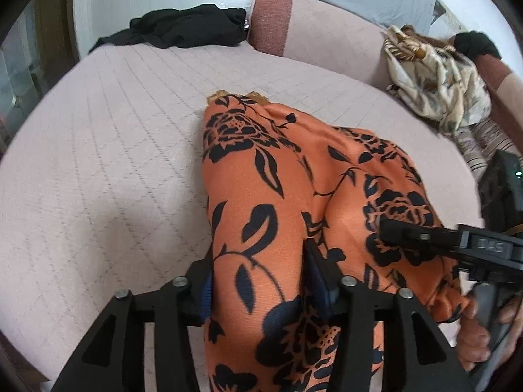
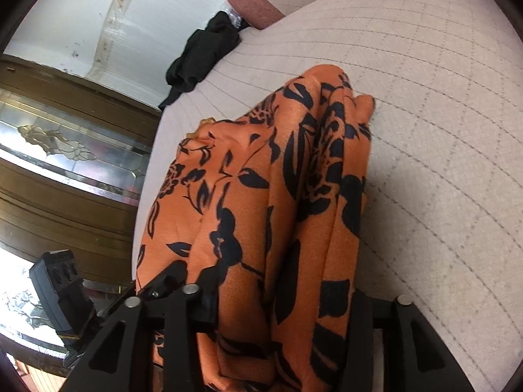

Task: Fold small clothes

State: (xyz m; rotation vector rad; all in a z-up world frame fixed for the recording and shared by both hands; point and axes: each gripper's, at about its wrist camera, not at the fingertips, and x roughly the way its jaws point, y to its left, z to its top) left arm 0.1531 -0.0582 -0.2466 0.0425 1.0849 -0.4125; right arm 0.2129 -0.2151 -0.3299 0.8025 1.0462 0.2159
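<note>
An orange garment with black flowers [image 1: 261, 179] lies bunched in long folds on the pale quilted sofa seat [image 1: 114, 147]. My left gripper [image 1: 261, 281] straddles its near end, pointing down; the cloth fills the gap, but the blue pads [image 1: 315, 277] show beside it and do not clamp it. From the right, a finger of the right gripper [image 1: 402, 233] rests on the cloth, with a hand on its handle. In the right wrist view the same garment [image 2: 261, 196] runs between the jaws of my right gripper [image 2: 284, 297], loose rather than pinched.
A black garment [image 1: 183, 29] lies at the back of the seat by the reddish armrest [image 1: 271, 16]. A cream patterned cloth [image 1: 438, 81] is heaped at the right. A wooden door with glass panels [image 2: 65, 150] stands beyond the seat's edge.
</note>
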